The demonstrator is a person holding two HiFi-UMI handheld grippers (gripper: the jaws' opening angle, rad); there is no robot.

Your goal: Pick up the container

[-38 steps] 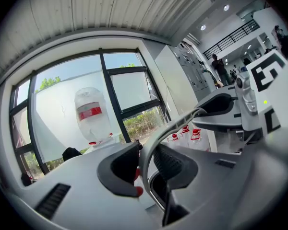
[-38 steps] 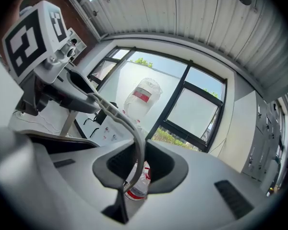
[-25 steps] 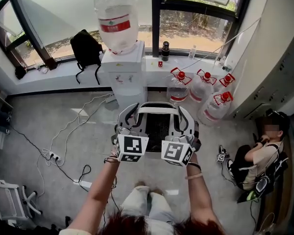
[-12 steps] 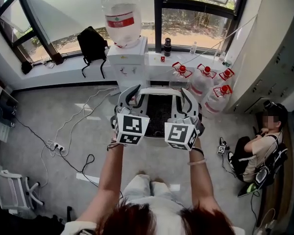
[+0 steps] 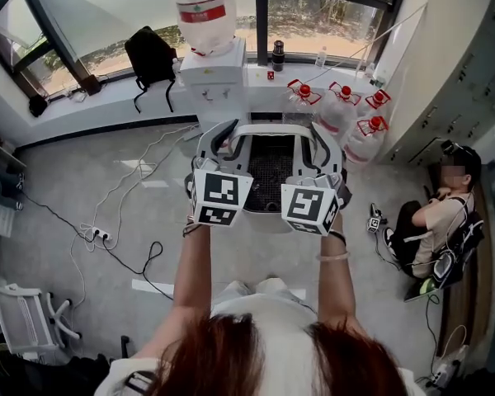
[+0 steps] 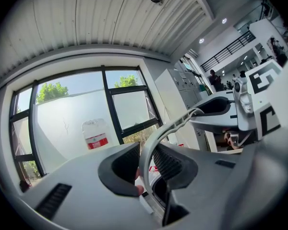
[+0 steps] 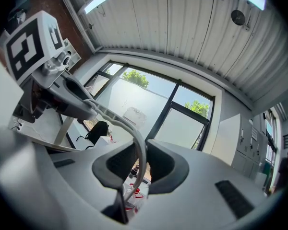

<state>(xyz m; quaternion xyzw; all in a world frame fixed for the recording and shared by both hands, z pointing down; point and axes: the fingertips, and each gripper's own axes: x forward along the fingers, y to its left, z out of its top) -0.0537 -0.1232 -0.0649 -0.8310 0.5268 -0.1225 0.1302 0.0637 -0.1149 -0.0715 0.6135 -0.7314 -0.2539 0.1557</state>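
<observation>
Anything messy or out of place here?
Floor clutter: loose black and white cables trail across the grey floor at left, and clear red-capped water jugs crowd the floor by the window. The white plastic container looks level.

dispenser (image 5: 212, 73) behind container (image 5: 271, 180) | bottles (image 5: 340, 110) right of dispenser | backpack (image 5: 148, 56) left, on sill (image 5: 87, 112)

Smooth, matt plastic container (image 5: 272, 128)

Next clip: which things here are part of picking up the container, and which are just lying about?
Part of the job: container, held by its rim; left gripper and right gripper, each shut on that rim.

Lying about: water dispenser, spare water jugs, backpack, floor cables, seated person.
</observation>
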